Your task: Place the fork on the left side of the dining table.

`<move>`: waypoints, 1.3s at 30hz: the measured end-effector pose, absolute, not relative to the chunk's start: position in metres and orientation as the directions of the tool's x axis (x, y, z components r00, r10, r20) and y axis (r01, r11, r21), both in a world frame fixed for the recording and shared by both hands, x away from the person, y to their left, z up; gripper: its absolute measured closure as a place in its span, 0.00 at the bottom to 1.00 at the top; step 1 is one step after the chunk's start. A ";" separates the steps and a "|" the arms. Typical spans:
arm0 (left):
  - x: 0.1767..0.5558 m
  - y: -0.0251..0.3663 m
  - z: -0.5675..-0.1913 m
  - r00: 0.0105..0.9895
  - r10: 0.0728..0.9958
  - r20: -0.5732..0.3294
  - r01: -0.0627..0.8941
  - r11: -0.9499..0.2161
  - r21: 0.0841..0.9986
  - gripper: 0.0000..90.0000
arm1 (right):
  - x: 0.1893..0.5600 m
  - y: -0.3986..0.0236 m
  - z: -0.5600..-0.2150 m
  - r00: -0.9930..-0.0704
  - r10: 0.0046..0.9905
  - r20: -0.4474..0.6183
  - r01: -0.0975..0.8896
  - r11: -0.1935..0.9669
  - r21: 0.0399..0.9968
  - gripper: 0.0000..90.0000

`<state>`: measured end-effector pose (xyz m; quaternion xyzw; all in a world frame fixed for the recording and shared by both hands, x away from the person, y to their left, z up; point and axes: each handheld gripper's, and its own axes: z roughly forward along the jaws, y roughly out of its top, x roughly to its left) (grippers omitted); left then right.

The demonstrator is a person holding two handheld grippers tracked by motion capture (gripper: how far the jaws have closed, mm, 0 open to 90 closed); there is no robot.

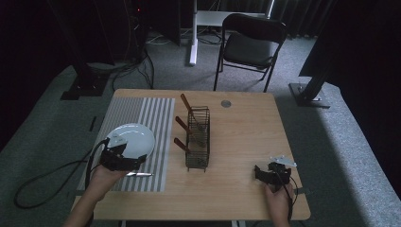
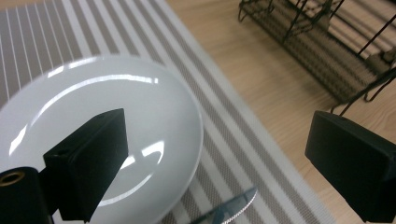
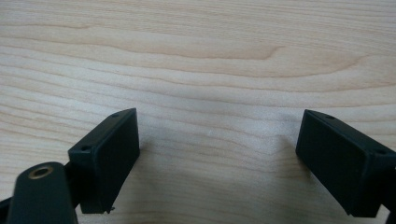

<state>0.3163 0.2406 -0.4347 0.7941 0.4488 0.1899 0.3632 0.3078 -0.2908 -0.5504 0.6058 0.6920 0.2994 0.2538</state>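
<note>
Left tongs (image 2: 219,158) spread over a white plate (image 2: 93,126) on the striped mat (image 2: 243,140), left of the wire rack (image 1: 197,138).

The plate lay on the mat, well left of the rack, with one jaw above its face and the other out past its rim, neither seen to touch it. A serrated knife (image 2: 233,207) lay on the mat just beside the plate's near edge. Right of the rack, the right tongs (image 3: 217,163) stood spread over bare bench (image 3: 210,56), pinching nothing.

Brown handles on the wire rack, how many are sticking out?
3. All three rise from the left side of the wire rack: far handle, middle handle, near handle. More may be hidden inside.
</note>
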 end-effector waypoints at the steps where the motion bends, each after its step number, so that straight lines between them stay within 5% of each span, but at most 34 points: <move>1: 0.318 0.238 -0.432 0.527 0.850 -0.020 0.570 -0.336 0.750 0.07 | 0.308 -0.291 -0.550 -0.137 0.990 0.011 0.687 0.087 0.722 0.15; 18: 0.344 0.206 -0.393 0.573 0.819 0.011 0.506 -0.364 0.782 0.07 | 0.308 -0.291 -0.550 -0.136 0.991 0.013 0.687 0.085 0.722 0.15; 39: 0.381 0.162 -0.372 0.622 0.781 -0.055 0.512 -0.353 0.783 0.07 | 0.308 -0.291 -0.550 -0.137 0.991 0.012 0.686 0.086 0.722 0.15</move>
